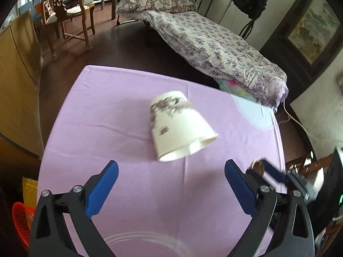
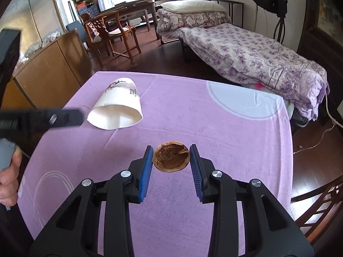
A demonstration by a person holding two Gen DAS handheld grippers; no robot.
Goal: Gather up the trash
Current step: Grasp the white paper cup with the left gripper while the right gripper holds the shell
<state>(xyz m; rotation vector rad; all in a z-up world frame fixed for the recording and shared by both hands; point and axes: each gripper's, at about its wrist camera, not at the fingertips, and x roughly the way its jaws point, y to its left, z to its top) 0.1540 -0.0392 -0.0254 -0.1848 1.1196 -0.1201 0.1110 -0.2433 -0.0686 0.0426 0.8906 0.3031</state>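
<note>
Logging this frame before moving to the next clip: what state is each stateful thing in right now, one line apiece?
Paper cup: tipped on its side on the tablecloth, mouth squashed, facing the cameras.
Walnut shell: empty half, hollow side up, clamped between the right gripper's pads.
Left gripper: wide open, empty, just short of the cup.
Right gripper: shut on the shell.
Tablecloth: spread flat, lightly creased.

A white paper cup (image 1: 180,126) printed with purple-grey flowers is seen lying on its side, its crushed open mouth turned toward the cameras and its base pointing away. A brown walnut half-shell (image 2: 171,158), hollow side up with dark ridges inside, is found well apart from the cup, nearer the cameras.
</note>
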